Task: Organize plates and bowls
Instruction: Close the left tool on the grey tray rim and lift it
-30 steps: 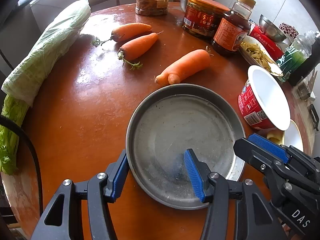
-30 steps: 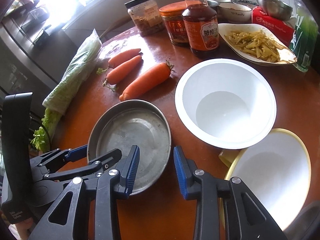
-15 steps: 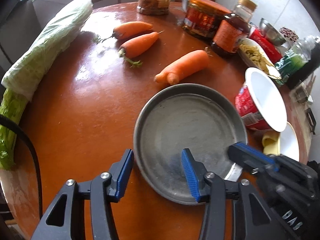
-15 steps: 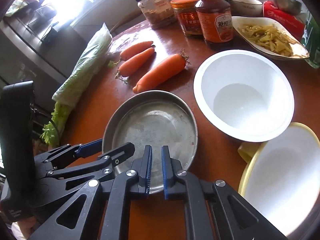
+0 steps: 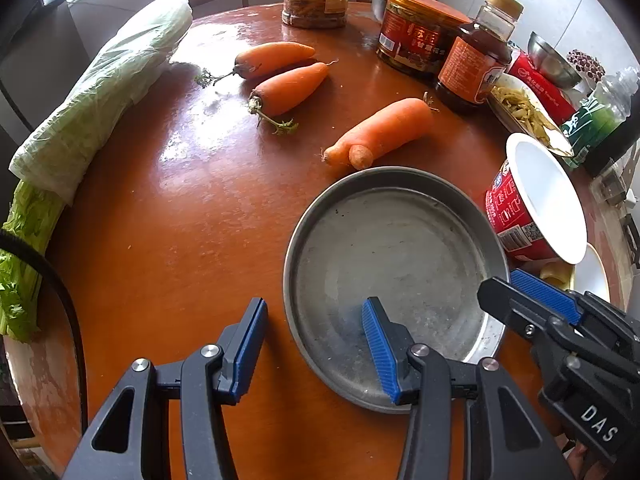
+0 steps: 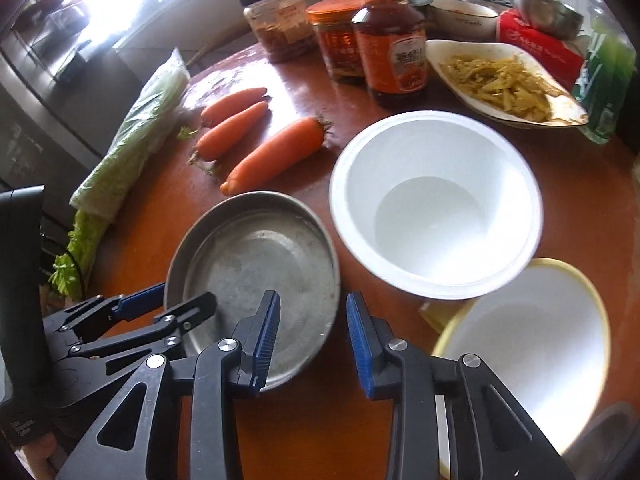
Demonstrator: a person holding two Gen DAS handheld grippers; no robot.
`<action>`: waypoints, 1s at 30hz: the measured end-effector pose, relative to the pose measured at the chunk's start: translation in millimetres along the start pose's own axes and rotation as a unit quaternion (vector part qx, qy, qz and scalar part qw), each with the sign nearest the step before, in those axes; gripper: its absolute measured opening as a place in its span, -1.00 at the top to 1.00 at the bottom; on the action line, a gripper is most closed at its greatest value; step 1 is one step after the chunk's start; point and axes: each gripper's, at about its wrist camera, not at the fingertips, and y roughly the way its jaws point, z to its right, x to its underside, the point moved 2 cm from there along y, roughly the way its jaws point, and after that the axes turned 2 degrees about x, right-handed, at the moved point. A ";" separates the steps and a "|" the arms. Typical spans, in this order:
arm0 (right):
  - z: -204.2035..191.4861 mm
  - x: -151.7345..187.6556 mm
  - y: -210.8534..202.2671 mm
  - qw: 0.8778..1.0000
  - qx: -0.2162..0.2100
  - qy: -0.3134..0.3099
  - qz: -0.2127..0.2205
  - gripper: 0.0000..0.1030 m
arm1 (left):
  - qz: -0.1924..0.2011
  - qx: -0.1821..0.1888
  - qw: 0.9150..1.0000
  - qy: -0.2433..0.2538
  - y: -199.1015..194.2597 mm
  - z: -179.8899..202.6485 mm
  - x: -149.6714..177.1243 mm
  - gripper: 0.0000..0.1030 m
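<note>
The left gripper [image 5: 314, 346] was held spread across the near rim of the round grey metal plate [image 5: 394, 264]. The right gripper [image 6: 312, 334] was being opened astride that rim, unpressed. The plate was set on the round brown table [image 5: 180, 208], between the orange carrots [image 5: 380, 132] and the white paper bowl [image 6: 436, 204].

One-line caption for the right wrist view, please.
Right hand-held gripper, jaws opening, straddles the near rim of a metal pan beside a white bowl and carrots.
</note>
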 end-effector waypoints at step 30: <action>8.7 3.6 -2.3 1.000 0.013 0.007 0.005 0.88 | 0.014 -0.013 1.000 0.009 -8.7 4.2 4.9 0.30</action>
